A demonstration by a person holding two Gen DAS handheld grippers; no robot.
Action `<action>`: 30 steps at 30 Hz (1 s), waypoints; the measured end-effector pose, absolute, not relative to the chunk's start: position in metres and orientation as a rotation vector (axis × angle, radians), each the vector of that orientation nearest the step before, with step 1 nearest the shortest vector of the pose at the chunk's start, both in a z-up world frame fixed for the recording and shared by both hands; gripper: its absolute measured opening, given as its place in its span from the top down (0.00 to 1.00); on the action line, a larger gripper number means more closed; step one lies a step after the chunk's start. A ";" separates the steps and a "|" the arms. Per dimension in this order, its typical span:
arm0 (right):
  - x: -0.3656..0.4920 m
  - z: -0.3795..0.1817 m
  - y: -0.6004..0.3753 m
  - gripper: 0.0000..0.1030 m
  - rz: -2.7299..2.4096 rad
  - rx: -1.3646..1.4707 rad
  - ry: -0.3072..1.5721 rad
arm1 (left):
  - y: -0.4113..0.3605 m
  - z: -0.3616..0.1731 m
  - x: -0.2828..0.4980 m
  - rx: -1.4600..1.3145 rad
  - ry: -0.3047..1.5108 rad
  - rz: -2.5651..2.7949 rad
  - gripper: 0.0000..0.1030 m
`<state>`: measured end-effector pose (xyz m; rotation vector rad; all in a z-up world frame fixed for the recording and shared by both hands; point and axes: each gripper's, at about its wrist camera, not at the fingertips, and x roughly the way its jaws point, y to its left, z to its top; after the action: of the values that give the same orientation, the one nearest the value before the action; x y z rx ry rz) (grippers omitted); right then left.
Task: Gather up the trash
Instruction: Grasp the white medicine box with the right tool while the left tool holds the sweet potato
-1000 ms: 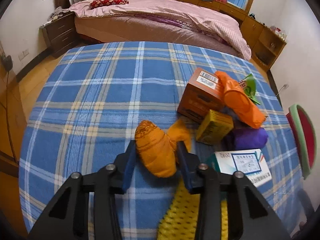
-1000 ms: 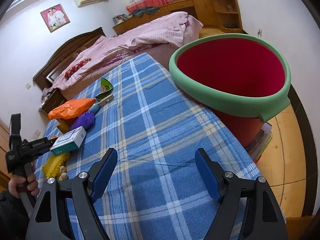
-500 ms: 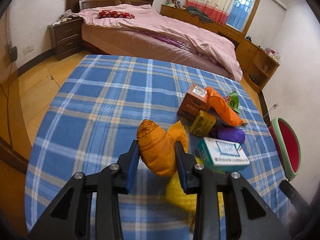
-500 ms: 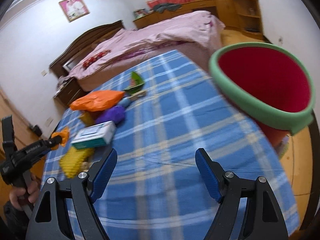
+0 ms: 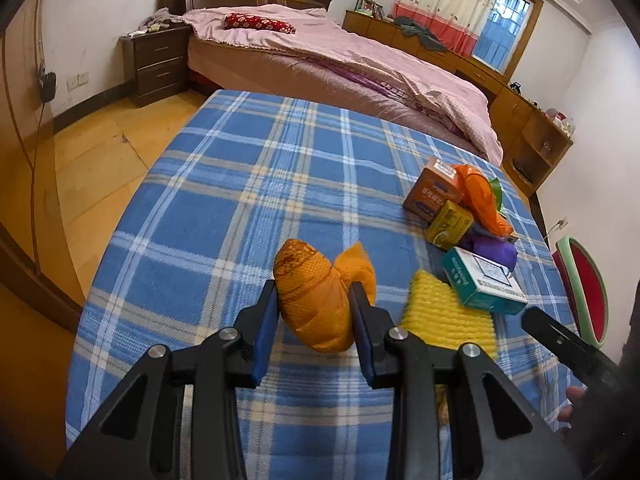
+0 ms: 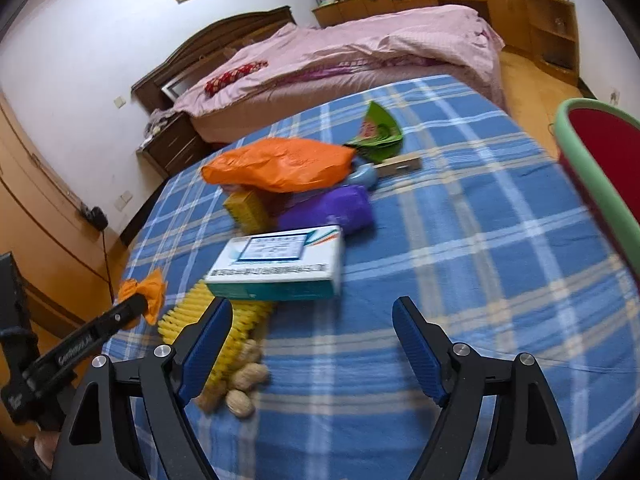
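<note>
An orange net bag (image 5: 316,304) is pinched loosely in the left gripper (image 5: 314,312), so it could be dropped; the right gripper (image 6: 312,336) is spread empty.

Three cardboard boxes (image 5: 434,192) at two o'clock; two orange plastic bags (image 6: 280,164); one purple bag (image 6: 332,208); one yellow foam net (image 5: 448,316); several peanuts (image 6: 240,384); one red bin (image 6: 600,152).

Woven plaid cloth (image 5: 248,184); glossy cardboard box (image 6: 280,260)
</note>
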<state>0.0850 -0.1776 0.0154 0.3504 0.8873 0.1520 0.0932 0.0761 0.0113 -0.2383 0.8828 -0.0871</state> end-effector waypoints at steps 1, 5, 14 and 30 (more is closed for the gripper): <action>0.089 0.015 -0.173 0.19 0.136 0.341 0.894 | 0.078 0.010 0.093 -0.243 0.884 -0.088 0.66; 0.098 0.016 -0.157 0.19 0.118 0.301 0.877 | 0.082 0.008 0.092 -0.256 0.885 -0.095 0.66; 0.118 0.008 -0.129 0.19 0.117 0.231 0.903 | 0.085 0.006 0.092 -0.268 0.881 -0.114 0.66; 0.114 0.017 -0.107 0.19 0.354 0.181 0.891 | 0.089 0.005 0.092 -0.287 0.882 -0.118 0.66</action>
<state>0.1144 -0.1069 0.0171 0.1806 0.8911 0.3538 0.0919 0.0889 0.0046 -0.2865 0.8816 -0.1183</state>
